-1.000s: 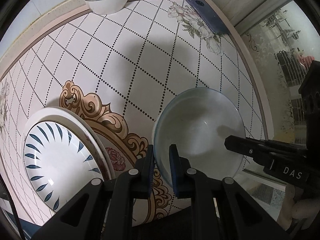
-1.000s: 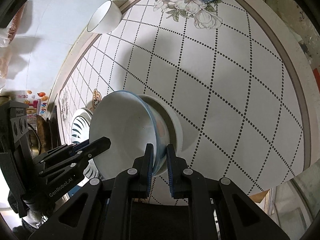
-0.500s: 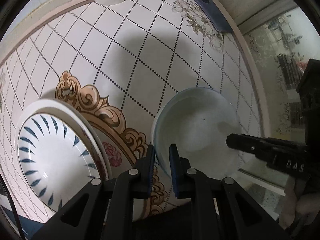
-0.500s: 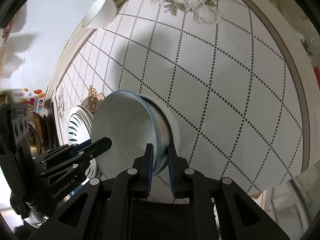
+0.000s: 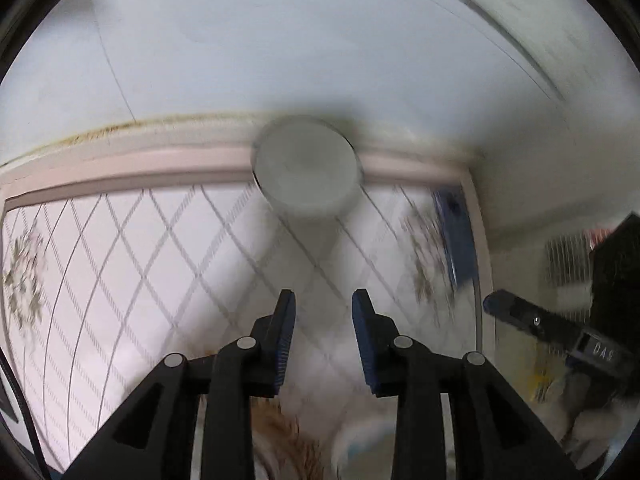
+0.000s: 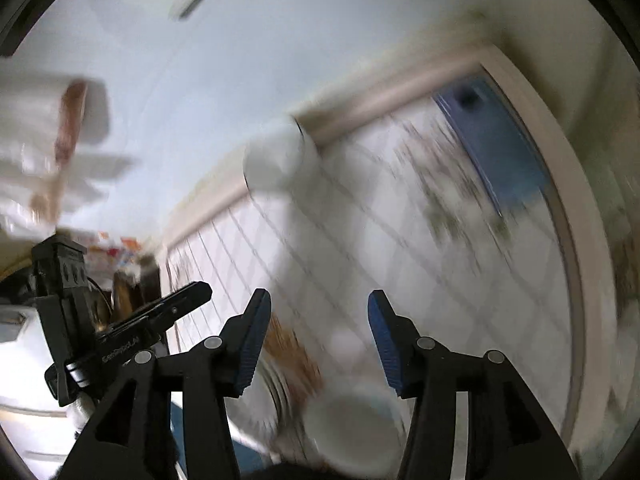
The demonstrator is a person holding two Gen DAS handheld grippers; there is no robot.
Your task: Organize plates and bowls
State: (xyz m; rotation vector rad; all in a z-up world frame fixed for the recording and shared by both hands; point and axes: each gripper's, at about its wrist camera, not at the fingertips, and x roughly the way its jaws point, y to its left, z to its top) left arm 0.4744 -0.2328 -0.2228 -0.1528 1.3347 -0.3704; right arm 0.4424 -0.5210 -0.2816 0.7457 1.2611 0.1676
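- White glazed ceramic, by the look of it: the far bowl (image 5: 306, 170) sits at the back edge of the table (image 5: 120, 264), against the wall (image 5: 280, 40), well apart from both grippers. It is the same bowl (image 6: 276, 162) in the right view, blurred there.
- The left gripper (image 5: 323, 336) has its fingers spread with nothing between them; it points across the table toward that bowl.
- The right gripper (image 6: 316, 340) is likewise spread and empty. Below it a pale near bowl (image 6: 352, 428) rests on the table close to the camera, beside the edge of a plate (image 6: 264, 412); blur hides whether they touch.
- I judge a bowl like this to be stiff, fairly heavy for its size, slick under the pads and breakable if dropped or knocked on the wall.
- The best hold is probably the rim: one finger inside, one outside, pinching the wall of the bowl, then lifting level.
- With the bowl so near the wall, the rim facing the grippers looks the easier place to reach.
- A blue flat object (image 5: 456, 240) lies at the table's right edge, clear of the bowl.
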